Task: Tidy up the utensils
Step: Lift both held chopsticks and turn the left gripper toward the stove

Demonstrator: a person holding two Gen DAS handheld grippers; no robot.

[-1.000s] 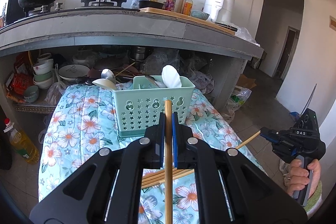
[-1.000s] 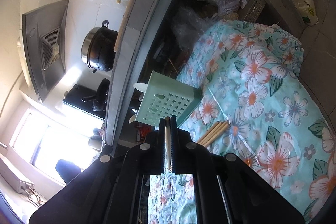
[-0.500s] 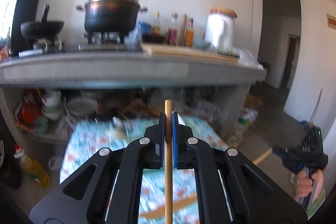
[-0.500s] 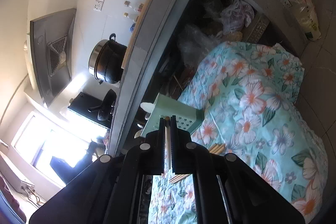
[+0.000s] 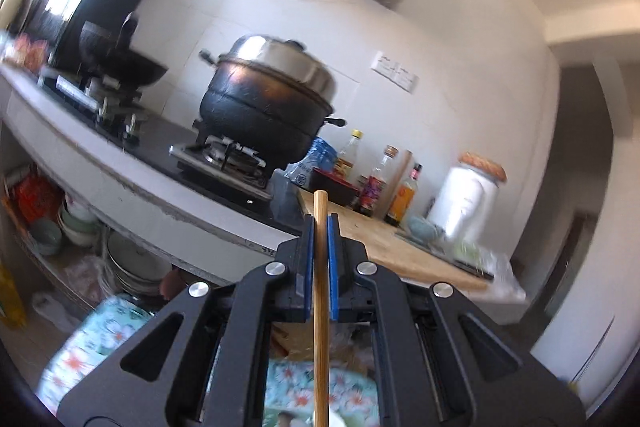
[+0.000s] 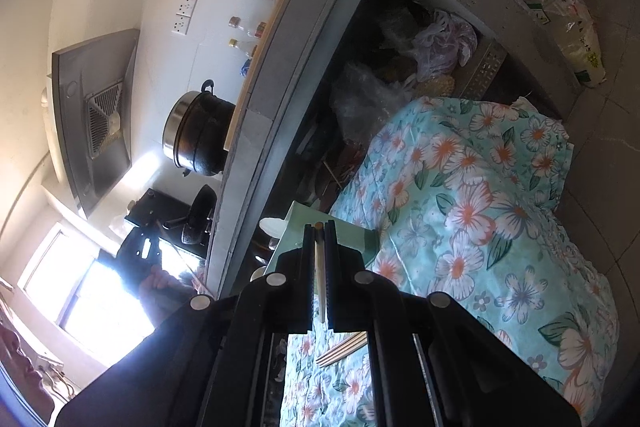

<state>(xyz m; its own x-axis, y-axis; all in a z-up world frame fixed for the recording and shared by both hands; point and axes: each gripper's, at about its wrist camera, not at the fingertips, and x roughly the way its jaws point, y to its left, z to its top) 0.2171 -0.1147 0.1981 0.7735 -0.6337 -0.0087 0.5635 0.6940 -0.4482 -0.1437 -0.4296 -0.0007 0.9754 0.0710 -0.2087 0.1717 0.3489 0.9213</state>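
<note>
Wooden chopstick clamped in left gripper; right gripper pinching apparently another.

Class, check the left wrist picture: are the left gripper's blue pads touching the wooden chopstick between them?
Touching. The left wrist view shows the left gripper with both blue pads pressed against the sides of the chopstick, no gap visible.
</note>
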